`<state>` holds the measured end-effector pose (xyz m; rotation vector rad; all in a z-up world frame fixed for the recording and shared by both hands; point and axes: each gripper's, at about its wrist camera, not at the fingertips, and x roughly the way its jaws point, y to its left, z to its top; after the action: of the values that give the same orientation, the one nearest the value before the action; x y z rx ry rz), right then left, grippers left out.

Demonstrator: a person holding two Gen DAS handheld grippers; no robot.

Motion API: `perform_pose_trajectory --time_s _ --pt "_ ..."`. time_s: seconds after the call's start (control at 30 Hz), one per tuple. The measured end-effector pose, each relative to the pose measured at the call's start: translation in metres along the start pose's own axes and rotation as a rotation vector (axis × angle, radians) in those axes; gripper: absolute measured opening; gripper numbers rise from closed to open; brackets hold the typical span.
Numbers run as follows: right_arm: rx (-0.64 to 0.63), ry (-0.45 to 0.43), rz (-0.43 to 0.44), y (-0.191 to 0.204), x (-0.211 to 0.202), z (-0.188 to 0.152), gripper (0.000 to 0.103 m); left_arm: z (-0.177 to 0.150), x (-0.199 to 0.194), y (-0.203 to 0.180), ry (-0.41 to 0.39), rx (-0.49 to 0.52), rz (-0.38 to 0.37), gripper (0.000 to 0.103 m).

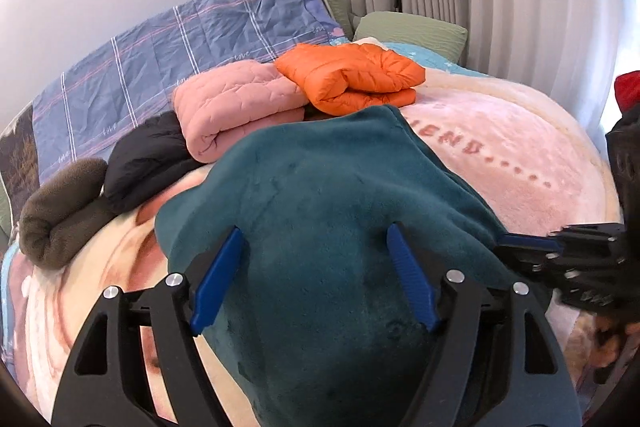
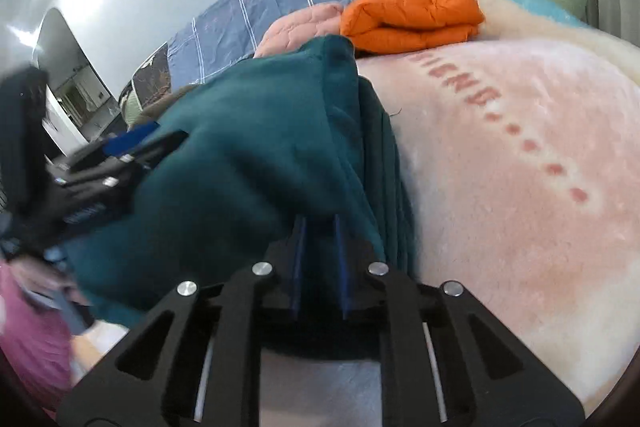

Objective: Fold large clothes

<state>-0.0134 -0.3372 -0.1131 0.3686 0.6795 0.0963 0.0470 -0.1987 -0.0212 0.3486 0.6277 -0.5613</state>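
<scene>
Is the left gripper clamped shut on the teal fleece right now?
No. The left gripper stands wide open, its blue fingers spread apart over the teal fleece garment.

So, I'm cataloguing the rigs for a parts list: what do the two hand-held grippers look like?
Both look alike. The left hand-held gripper has a black skeletal frame with cut-out openings, round silver pivot pins and flat blue ribbed fingers. The right hand-held gripper has the same black linkage, silver pins and blue fingers. No cables or markings are clearly visible.

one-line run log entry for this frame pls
stage: folding teal fleece garment on pink blanket | left hand-held gripper: open over garment | right hand-held gripper: shut on garment edge | folded: orange puffer jacket
</scene>
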Motion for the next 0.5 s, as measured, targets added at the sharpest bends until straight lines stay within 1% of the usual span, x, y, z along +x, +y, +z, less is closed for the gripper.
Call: perform_pose_trajectory --time_s 0.03,0.07,0.1,0.2,0.3,0.5 --pt "-0.012 0.004 -0.018 0.0034 -0.0014 0.0014 0.013 0.0001 -0.0009 -0.0008 -0.001 -0.003 0.004 0.075" --pt "0.016 0.012 -0.019 0.003 -0.0032 0.0033 0.013 0.0006 -0.0012 -0.001 -0.001 -0.005 0.007 0.075" --pt "0.03 0.016 -0.014 0.0015 -0.0027 0.0036 0.013 0.0008 -0.0012 -0.0004 0.002 -0.005 0.007 0.075" --pt "0.007 0.011 -0.002 0.0005 -0.0044 0.002 0.013 0.0006 -0.0024 0.0007 -0.001 -0.018 -0.003 0.075" --pt "0.033 0.004 0.017 -0.0019 -0.0052 0.0006 0.013 0.0 -0.0032 0.0018 -0.004 -0.015 0.004 0.075" --pt "0.045 0.0 0.026 -0.0049 -0.0055 0.0045 0.014 -0.002 -0.0037 0.0035 -0.01 -0.015 -0.001 0.075"
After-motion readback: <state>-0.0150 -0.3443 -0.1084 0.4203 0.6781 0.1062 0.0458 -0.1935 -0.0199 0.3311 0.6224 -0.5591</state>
